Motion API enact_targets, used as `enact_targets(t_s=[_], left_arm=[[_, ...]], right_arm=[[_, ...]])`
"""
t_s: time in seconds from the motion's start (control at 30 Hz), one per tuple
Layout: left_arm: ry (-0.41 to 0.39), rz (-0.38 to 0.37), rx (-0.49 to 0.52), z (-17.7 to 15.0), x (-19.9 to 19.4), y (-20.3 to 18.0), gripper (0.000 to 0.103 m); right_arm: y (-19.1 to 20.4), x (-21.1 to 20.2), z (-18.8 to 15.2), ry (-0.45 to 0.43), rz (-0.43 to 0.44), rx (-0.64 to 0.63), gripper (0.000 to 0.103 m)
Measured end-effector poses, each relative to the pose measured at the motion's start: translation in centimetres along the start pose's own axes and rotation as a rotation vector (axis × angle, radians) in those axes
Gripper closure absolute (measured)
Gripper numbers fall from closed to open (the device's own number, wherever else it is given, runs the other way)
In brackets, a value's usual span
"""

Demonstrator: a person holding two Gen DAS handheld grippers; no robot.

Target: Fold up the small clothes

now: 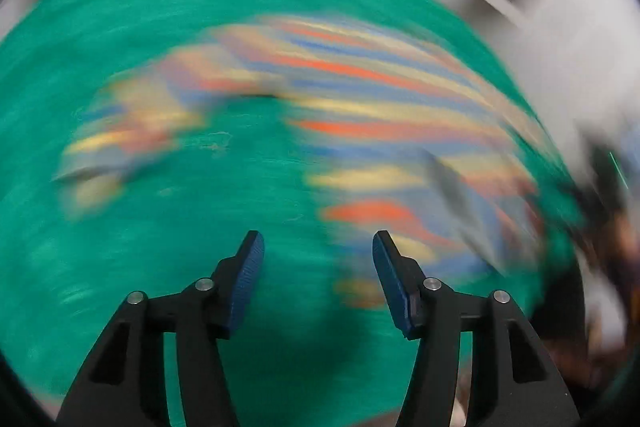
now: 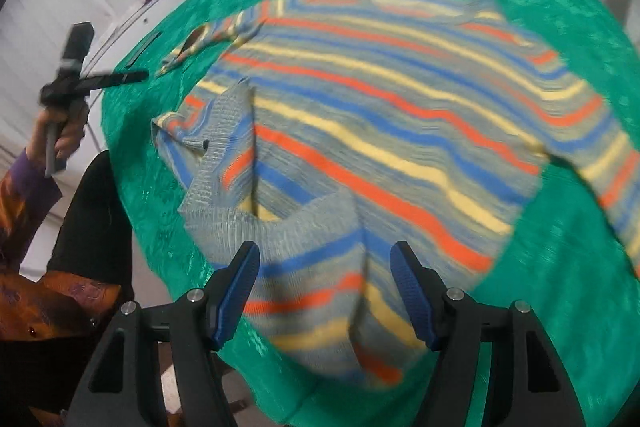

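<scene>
Striped sweater (image 2: 380, 131) lies (rumpled) on green cloth (image 2: 560, 267).

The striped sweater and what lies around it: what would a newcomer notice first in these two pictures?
The striped sweater, in orange, blue, yellow and grey bands, fills the middle of the right wrist view, spread on a bright green cloth. The right gripper stands open above its lower edge, with nothing between the pads. At the far left, a hand holds the left gripper, which is also open in its own, heavily blurred view.
</scene>
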State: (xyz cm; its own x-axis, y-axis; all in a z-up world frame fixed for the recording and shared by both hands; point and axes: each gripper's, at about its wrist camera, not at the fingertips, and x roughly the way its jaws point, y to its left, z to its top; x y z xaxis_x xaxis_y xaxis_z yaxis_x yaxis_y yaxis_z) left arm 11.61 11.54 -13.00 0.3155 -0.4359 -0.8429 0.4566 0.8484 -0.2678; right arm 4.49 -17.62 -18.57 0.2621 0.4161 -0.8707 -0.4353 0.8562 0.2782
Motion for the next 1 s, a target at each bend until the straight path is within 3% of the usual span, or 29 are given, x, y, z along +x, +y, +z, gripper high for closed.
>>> enact_targets(t_s=[0.03, 0.1, 0.13, 0.17, 0.2, 0.23, 0.33, 0.4, 0.5, 0.6, 0.73, 0.83, 0.87, 0.9, 0.93, 0.97, 1.0], left_arm=[[0.019, -0.010, 0.128, 0.1, 1.7, -3.4, 0.042], [0.041, 0.047, 0.354, -0.1, 5.2, -8.5, 0.038], [0.042, 0.076, 0.415, 0.1, 6.6, -9.7, 0.040], [0.051, 0.105, 0.463, 0.1, 7.8, -10.6, 0.049], [0.060, 0.105, 0.481, 0.3, 8.4, -10.9, 0.085], [0.069, 0.051, 0.472, 0.4, 8.0, -10.7, 0.096], [-0.005, -0.124, 0.441, -0.4, 3.1, -9.3, 0.096], [0.013, -0.154, 0.440, -2.4, -0.2, -8.1, 0.096], [0.080, -0.139, 0.405, -5.9, -2.5, -6.4, 0.096], [0.172, -0.066, 0.310, -10.7, -2.4, -3.9, 0.101], [0.223, -0.032, 0.227, -12.5, -0.6, -2.6, 0.103], [0.219, -0.026, 0.214, -11.6, -0.3, -3.4, 0.103], [0.210, -0.025, 0.198, -11.2, -0.3, -3.6, 0.102], [0.204, -0.026, 0.177, -11.0, -0.5, -3.7, 0.094], [0.193, -0.028, 0.136, -10.9, -0.9, -3.3, 0.077], [0.181, -0.031, 0.105, -10.5, -0.6, -3.4, 0.061], [0.162, -0.031, 0.072, -10.3, -0.6, -3.3, 0.029]], right_arm=[[-0.3, 0.9, 0.4, 0.021, 0.014, 0.005, 0.037], [-0.4, 2.3, 0.6, 0.058, 0.035, 0.001, 0.046], [-0.3, 2.6, 0.7, 0.068, 0.044, -0.013, 0.070], [-0.1, 2.6, 0.6, 0.073, 0.045, -0.028, 0.087], [0.1, 1.9, 0.5, 0.065, 0.047, -0.035, 0.094], [0.5, 1.1, 0.3, 0.056, 0.050, -0.044, 0.094], [2.6, -2.8, -2.0, 0.029, 0.052, -0.136, 0.094], [3.4, -4.9, -4.0, 0.035, 0.056, -0.175, 0.094], [4.2, -6.4, -8.2, 0.072, 0.023, -0.192, 0.094], [3.8, -5.5, -11.6, 0.116, -0.015, -0.146, 0.094], [3.1, -2.8, -14.3, 0.158, -0.044, -0.079, 0.094], [2.5, -2.0, -14.5, 0.177, -0.056, -0.043, 0.093], [2.1, -1.8, -14.5, 0.183, -0.079, -0.018, 0.091], [1.9, -1.5, -14.3, 0.193, -0.089, -0.002, 0.083], [1.5, -1.4, -14.6, 0.228, -0.088, 0.025, 0.059], [1.4, -1.6, -15.0, 0.243, -0.087, 0.039, 0.044], [1.4, -1.9, -15.4, 0.238, -0.081, 0.051, 0.027]])
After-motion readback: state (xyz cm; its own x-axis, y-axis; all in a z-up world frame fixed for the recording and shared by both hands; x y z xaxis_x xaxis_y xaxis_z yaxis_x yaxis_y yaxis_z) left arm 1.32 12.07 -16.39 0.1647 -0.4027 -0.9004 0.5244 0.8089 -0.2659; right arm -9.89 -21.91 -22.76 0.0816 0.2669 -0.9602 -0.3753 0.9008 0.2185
